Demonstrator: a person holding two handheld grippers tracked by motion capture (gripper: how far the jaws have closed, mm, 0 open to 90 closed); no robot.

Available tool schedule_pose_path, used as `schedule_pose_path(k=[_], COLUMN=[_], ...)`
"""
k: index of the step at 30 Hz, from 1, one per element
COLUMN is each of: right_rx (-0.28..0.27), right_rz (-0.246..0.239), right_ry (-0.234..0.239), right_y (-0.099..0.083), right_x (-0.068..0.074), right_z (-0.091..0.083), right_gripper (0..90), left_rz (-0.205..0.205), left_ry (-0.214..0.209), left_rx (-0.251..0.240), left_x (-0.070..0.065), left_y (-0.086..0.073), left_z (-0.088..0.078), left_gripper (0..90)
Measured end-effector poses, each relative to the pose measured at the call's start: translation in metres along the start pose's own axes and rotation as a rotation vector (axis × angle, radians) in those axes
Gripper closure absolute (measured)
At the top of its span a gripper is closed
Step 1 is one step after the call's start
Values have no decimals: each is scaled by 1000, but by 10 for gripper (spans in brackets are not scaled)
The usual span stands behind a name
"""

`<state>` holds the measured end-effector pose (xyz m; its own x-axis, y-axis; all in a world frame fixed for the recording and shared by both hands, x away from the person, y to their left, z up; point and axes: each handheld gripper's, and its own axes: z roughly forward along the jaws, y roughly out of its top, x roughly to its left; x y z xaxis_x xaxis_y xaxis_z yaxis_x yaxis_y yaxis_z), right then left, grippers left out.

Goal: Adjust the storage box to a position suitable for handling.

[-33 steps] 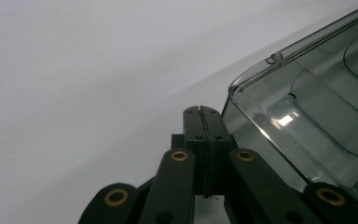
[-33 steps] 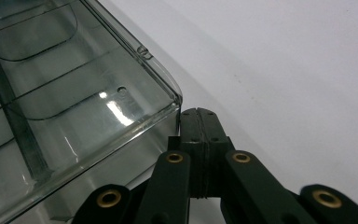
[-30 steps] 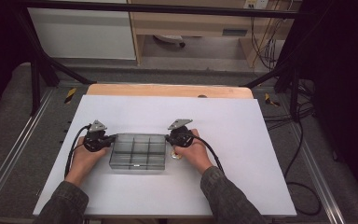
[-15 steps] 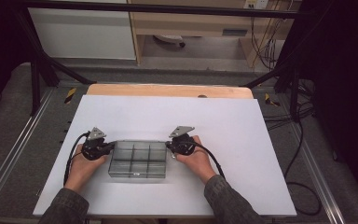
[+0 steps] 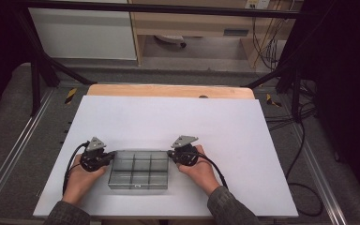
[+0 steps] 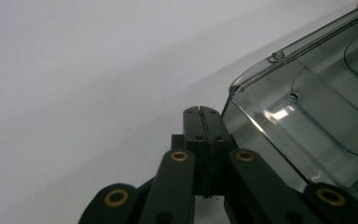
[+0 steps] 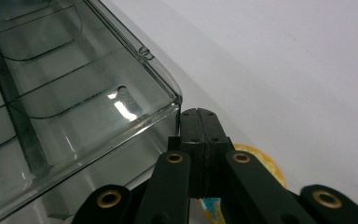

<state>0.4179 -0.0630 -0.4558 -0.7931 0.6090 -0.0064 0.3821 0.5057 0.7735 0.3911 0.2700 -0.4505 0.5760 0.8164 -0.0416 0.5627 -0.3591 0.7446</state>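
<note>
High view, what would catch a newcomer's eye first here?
The clear divided box stands out, lying near the front edge of the white table. A shut gripper sits against each end of it: the left gripper at its left end, the right gripper at its right, each in a hand. A yellow and blue mark lies on the table under the right gripper.

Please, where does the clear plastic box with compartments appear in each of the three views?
High view: the clear box lies low and centre on the white table, between the two grippers.
Left gripper view: right side, beside the shut jaws.
Right gripper view: left side, beside the shut jaws.
Shared landmark: the box's rounded top corner.
</note>
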Motion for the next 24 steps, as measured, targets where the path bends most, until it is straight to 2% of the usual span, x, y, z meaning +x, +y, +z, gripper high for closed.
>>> schedule_pose_path(k=[8, 15, 24], right_rx=[-13, -21, -27], right_rz=[0, -3, 2], right_ry=[19, 28, 35], right_y=[-9, -12, -15], right_x=[9, 13, 14], right_z=[-8, -11, -11], right_gripper=[900, 900, 900], left_rz=[5, 11, 16], left_ry=[-3, -13, -5], left_rx=[10, 22, 39], left_x=[-9, -11, -13], left_y=[-6, -8, -9], left_z=[-7, -10, -10], left_gripper=[900, 900, 900])
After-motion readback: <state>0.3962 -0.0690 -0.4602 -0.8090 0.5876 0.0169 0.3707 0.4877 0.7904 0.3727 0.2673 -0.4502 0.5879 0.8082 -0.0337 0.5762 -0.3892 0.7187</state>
